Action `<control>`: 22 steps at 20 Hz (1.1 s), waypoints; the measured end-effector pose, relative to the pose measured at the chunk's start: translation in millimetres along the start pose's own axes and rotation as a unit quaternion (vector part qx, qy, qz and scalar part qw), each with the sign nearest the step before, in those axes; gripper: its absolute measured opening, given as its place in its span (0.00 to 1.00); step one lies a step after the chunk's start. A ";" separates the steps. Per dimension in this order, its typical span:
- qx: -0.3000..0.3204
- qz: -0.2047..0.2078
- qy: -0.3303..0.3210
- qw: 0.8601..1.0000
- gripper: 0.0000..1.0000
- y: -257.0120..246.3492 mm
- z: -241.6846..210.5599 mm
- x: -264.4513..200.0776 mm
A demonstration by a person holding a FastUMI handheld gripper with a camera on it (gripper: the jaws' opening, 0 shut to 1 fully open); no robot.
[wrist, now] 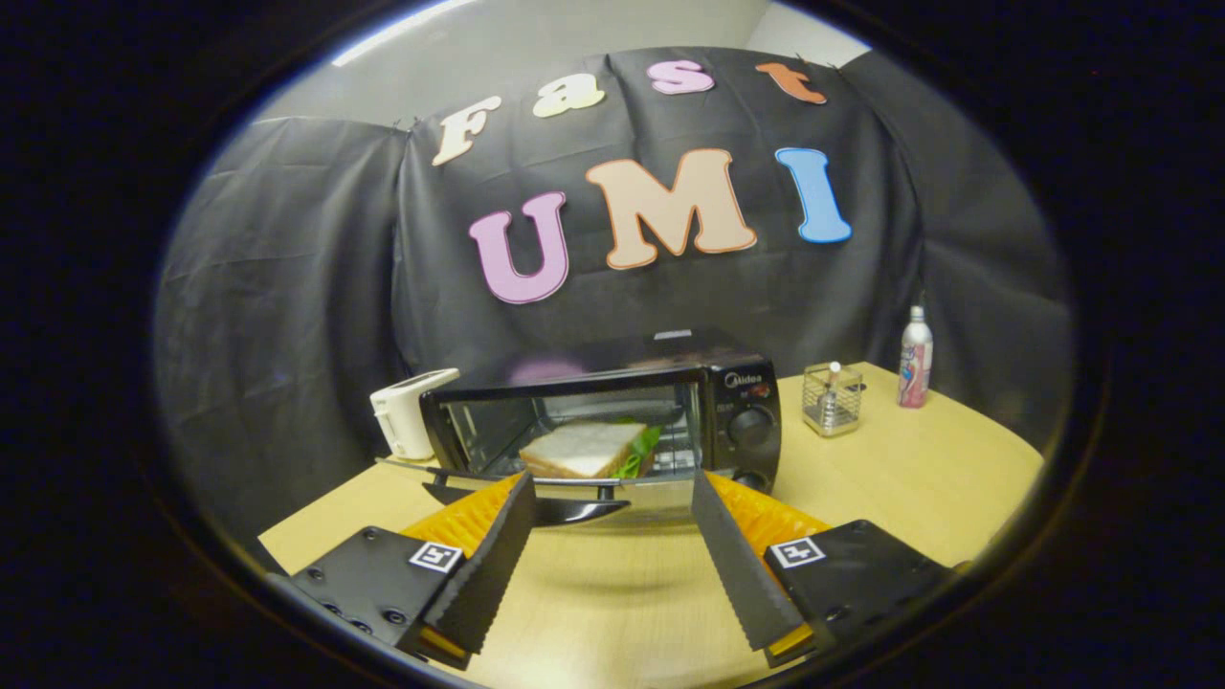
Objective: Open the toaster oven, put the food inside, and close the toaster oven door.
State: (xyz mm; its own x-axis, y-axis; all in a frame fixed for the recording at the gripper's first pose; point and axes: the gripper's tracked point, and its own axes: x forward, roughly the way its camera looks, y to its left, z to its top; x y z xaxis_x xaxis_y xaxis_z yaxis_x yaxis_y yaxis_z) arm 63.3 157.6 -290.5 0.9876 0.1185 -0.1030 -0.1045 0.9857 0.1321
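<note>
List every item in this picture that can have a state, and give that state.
Toaster oven: upright on the table.
Oven door: folded down, open.
Sandwich: inside the oven, lying flat.
Gripper: open, holding nothing, fingers just before the door.
Bottle: upright, cap on.
White toaster: upright beside the oven.

A light wooden table (890, 459) with a rounded edge stands in a booth draped on three sides with wrinkled black cloth (287, 287), which hangs in folds down to the tabletop. Above the cloth, a plain pale wall (574, 29) shows, crossed by a bright strip of light (402, 29) near the top. Toward the back of the table sit a white toaster (410, 413) near the cloth, a small clear holder (832, 399), and, well apart, a slim bottle (915, 358).
</note>
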 end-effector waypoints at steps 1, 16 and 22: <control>0.000 -0.001 -0.004 1.000 1.00 1.3 5.4 3.4; 0.014 -0.005 -0.034 0.999 1.00 -0.4 47.8 74.1; 0.015 -0.006 -0.029 0.999 0.99 -3.9 53.8 87.5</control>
State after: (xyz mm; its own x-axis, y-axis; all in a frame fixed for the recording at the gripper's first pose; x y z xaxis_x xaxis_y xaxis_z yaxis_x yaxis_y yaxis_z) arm 156.5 157.8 -247.0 0.9941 0.0979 -0.0467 -0.0893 0.9831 0.1599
